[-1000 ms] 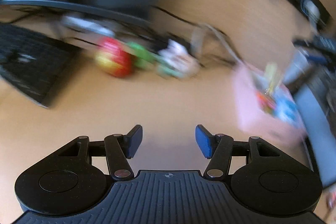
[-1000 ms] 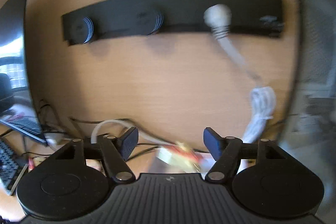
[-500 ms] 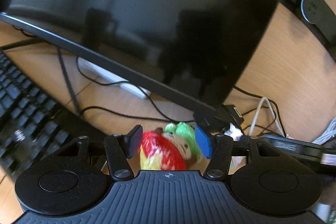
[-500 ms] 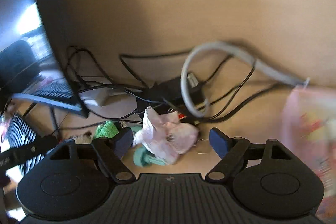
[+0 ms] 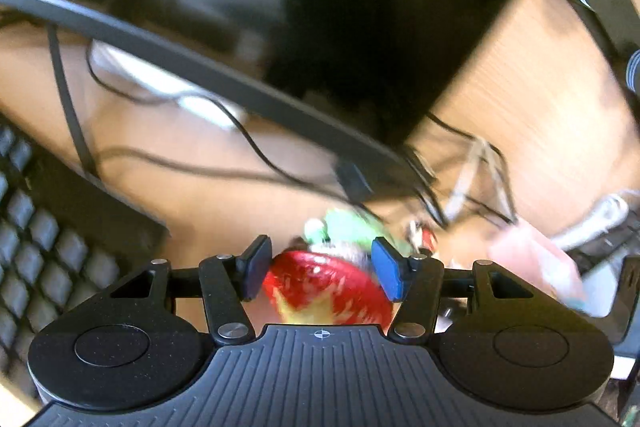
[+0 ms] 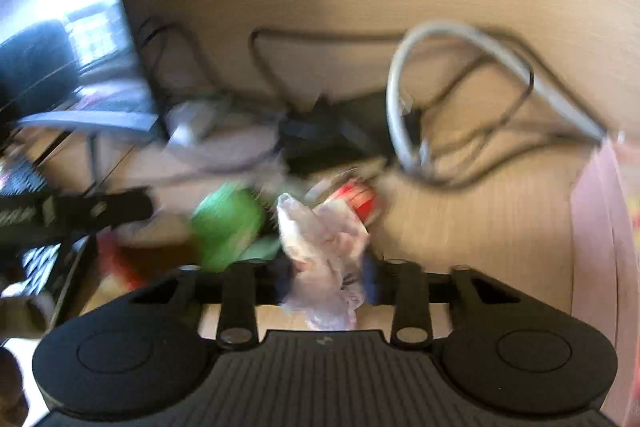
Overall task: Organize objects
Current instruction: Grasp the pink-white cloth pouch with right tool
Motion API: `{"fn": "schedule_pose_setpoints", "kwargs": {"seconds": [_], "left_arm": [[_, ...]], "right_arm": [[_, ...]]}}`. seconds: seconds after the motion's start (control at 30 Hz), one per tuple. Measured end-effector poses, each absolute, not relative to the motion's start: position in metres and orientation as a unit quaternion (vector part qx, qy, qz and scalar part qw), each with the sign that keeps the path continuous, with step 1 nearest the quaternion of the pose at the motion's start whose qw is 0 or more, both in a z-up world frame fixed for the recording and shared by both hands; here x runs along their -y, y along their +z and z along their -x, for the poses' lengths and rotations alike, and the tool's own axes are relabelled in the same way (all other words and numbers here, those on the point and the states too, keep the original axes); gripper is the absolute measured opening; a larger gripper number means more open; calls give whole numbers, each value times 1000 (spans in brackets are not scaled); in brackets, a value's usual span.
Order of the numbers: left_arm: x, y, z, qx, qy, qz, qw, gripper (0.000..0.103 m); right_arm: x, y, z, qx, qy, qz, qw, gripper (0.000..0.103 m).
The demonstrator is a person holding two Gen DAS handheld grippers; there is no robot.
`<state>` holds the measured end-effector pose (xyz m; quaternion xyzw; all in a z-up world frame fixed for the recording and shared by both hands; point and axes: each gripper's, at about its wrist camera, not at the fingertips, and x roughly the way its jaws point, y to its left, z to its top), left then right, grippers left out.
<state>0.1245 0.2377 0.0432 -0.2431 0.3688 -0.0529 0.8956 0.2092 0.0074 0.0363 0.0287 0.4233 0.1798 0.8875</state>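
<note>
A red and yellow foil-wrapped ball (image 5: 328, 287) sits between the blue pads of my left gripper (image 5: 322, 273); the jaws stand wide and close around it, contact unclear through the blur. A green wrapper (image 5: 344, 225) lies just behind it. My right gripper (image 6: 326, 277) is shut on a crumpled pale pink wrapper (image 6: 324, 247). Beside it lie a green object (image 6: 226, 223) and a red and white wrapper (image 6: 354, 197). The left gripper's arm (image 6: 72, 211) shows at the left of the right wrist view.
A dark monitor (image 5: 280, 7) hangs over the wooden desk (image 5: 540, 87), with black cables (image 5: 240, 131) under it. A black keyboard (image 5: 44, 239) is at the left. A pink box (image 6: 600, 247) stands at the right. A grey cable loop (image 6: 440, 75) lies behind the wrappers.
My right gripper has closed on the pink wrapper. My left gripper has moved in so the red ball sits deeper between its pads.
</note>
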Motion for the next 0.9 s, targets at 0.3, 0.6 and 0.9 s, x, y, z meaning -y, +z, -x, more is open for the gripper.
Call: {"fn": "schedule_pose_setpoints", "kwargs": {"seconds": [0.3, 0.6, 0.9], "left_arm": [[-209, 60, -40, -367, -22, 229, 901, 58], [-198, 71, 13, -388, 6, 196, 901, 58], [-198, 61, 40, -415, -20, 166, 895, 58]], "right_arm": [[33, 57, -83, -425, 244, 42, 871, 53], [23, 68, -189, -391, 175, -45, 902, 80], [-11, 31, -244, -441, 145, -15, 886, 39]]}}
